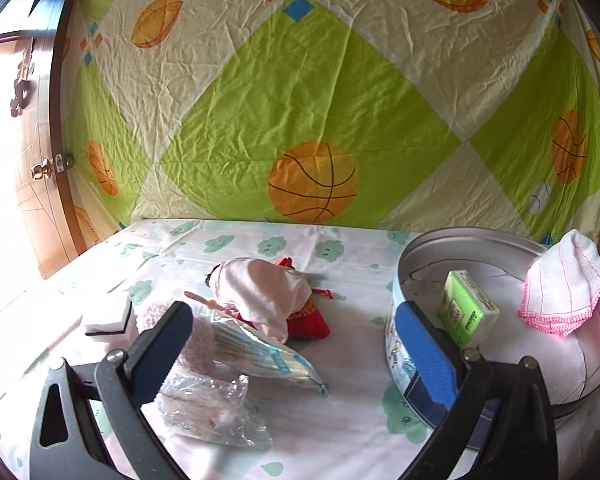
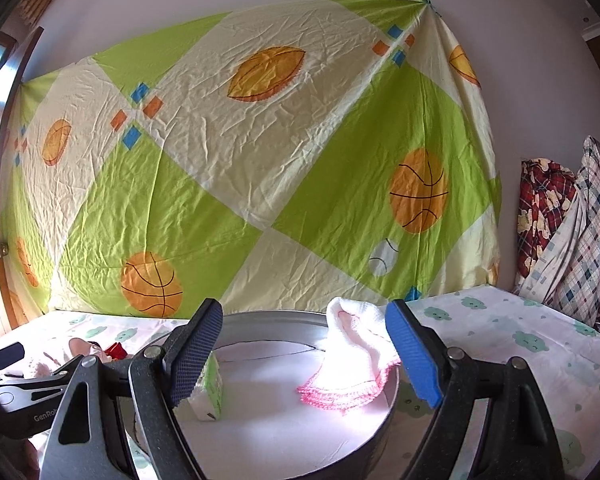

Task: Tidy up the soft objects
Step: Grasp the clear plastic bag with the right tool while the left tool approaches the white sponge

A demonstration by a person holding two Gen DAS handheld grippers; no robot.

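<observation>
White cloud-print bedsheet (image 1: 260, 240), green basketball sheet (image 2: 260, 160) on wall, round tin (image 2: 280, 320), both grippers (image 1: 292, 344) (image 2: 304, 352) spread, empty

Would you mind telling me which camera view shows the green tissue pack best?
The left wrist view: the green tissue pack stands inside the round tin with its printed face visible. In the right wrist view a finger hides most of it.

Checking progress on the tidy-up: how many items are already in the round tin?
2. A green tissue pack leans inside the round tin by its left wall, and a pink-edged white cloth hangs over the far right rim. The near part of the tin's floor is hidden.
</observation>
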